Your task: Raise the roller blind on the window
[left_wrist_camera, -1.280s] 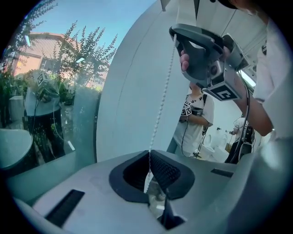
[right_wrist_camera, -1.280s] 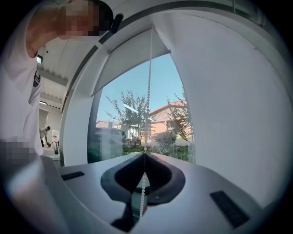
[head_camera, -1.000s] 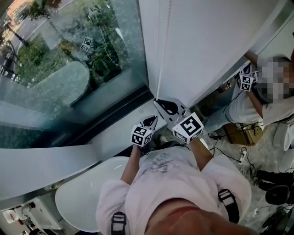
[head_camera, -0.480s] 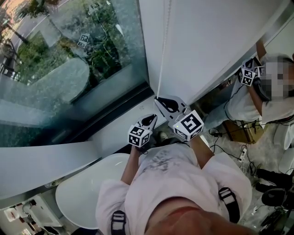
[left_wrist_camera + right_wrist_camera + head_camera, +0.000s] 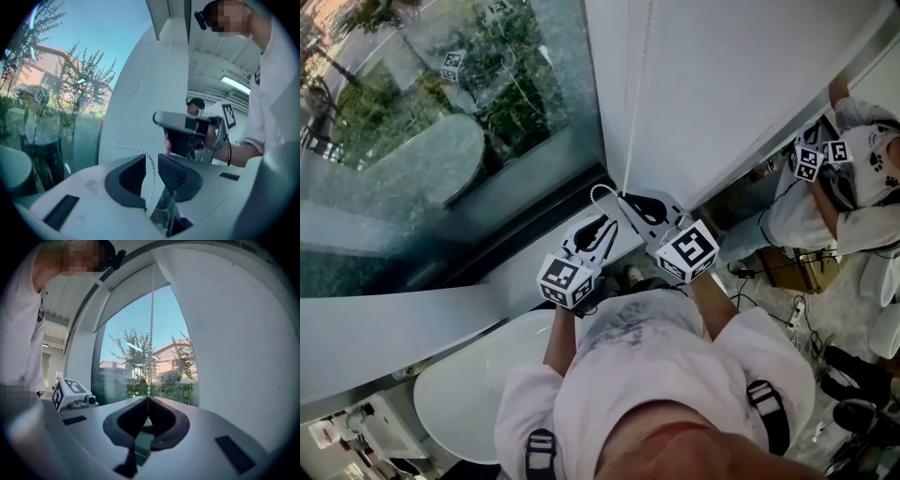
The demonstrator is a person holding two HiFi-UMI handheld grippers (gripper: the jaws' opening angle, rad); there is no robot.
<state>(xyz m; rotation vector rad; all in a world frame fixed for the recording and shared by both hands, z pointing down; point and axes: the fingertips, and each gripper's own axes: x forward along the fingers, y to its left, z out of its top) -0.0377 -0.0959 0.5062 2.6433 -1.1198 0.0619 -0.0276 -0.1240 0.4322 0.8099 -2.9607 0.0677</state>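
The white roller blind (image 5: 722, 75) hangs over the right part of the window. Its bead chain (image 5: 636, 103) drops along the blind's left edge. My right gripper (image 5: 625, 199) is shut on the chain, its jaw tips meeting on the beads (image 5: 148, 397). Below that grip the chain curls into a slack loop (image 5: 596, 191). My left gripper (image 5: 598, 225) sits just left of and below the right one. In the left gripper view its jaws (image 5: 152, 159) stand a little apart, with the loose chain (image 5: 151, 164) hanging through the gap.
Window glass (image 5: 441, 141) fills the left, above a white sill (image 5: 534, 267). A white round table (image 5: 478, 394) lies under my left arm. Another person (image 5: 825, 197) works with grippers at the right, above floor cables (image 5: 792, 314).
My left gripper has swung left and reached toward the chain's lower loop, which now shows beside its jaws. The right gripper has stayed in place on the chain.
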